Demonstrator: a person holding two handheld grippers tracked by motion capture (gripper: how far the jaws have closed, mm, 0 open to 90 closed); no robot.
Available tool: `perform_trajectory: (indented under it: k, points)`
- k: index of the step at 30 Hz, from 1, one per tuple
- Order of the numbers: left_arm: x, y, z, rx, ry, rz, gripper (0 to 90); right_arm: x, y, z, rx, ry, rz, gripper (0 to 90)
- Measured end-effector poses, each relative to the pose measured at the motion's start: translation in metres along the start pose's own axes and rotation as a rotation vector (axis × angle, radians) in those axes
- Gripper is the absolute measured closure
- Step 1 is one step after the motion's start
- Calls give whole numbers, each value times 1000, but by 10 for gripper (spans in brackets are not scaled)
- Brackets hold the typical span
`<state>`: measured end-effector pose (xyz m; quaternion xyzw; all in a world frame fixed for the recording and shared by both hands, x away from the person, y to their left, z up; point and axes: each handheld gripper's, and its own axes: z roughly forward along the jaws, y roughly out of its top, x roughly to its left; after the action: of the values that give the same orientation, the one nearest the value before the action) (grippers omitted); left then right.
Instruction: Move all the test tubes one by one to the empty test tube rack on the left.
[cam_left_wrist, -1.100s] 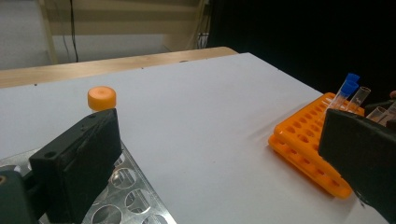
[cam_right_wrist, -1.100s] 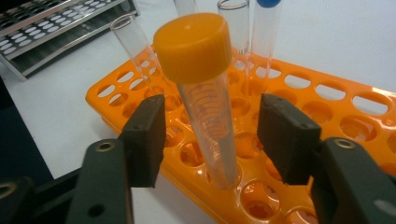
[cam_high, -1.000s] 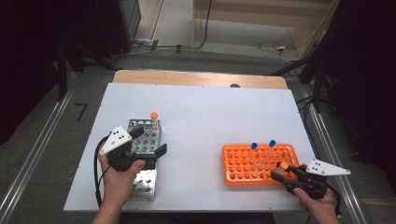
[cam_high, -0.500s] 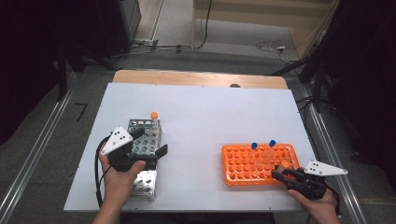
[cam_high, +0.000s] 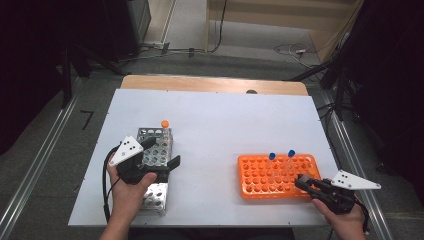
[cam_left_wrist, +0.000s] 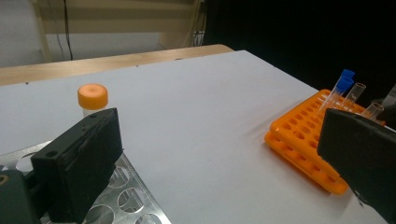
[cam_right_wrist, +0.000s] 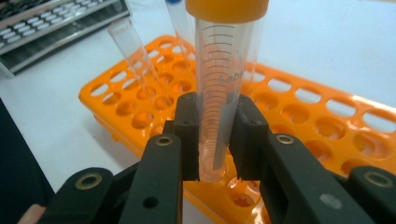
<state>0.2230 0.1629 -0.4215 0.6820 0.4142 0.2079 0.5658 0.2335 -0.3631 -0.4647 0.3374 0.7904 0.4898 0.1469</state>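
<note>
at the left of the white counter (cam_high: 215, 125) our left tool (cam_high: 162, 152) hovers over the near end of the metal tube rack (cam_high: 156, 150), its jaws spread wide with nothing between them. an orange-capped tube (cam_left_wrist: 92, 99) stands in the far corner of that rack, so we judge one tube already sits there, or has yet to leave it; we cannot tell which way the transfer runs.

well apart to the right lies the orange tube rack (cam_high: 260, 175). two blue-capped tubes (cam_high: 281, 156) lean in its far row, and in the left tool's view at least two clear uncapped tubes (cam_left_wrist: 356, 93) stand beside them.

at the rack's near right corner our right tool (cam_right_wrist: 214, 140) has just been closing and now clamps a graduated centrifuge tube (cam_right_wrist: 219, 84) with an orange cap (cam_right_wrist: 227, 8). the tube's tip sits low in a rack hole, upright, so it is gripped but not yet lifted clear. we judge the work is at an early or middle stage: one tube in hand, most holes of both racks empty.

down the tube's wall runs a printed scale of orange graduation lines; beside it some lettering shows, partly hidden by the curve, of which we make out only something like "abs". no other writing is legible.
</note>
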Motion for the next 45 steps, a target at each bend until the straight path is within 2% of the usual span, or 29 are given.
perform_trajectory:
  k: [4, 16, 23, 39, 45]
  points:
    - [-2, -1, 2, 9, -11, 7, 0, 5, 6, -5, -20, 6, -14, 727]
    - [-9, -2, 6, 15, -36, 17, 0, 35, 20, 0, -16, 108, -82, 727]
    - [-14, -2, 10, 29, -52, 29, 0, 47, 25, 4, -23, 158, -87, 727]
    - [-31, -4, 20, 47, -108, 51, 6, 70, 35, 19, -36, 215, -100, 728]
    - [-39, -4, 23, 50, -135, 59, 20, 78, 39, 26, -36, 236, -89, 728]
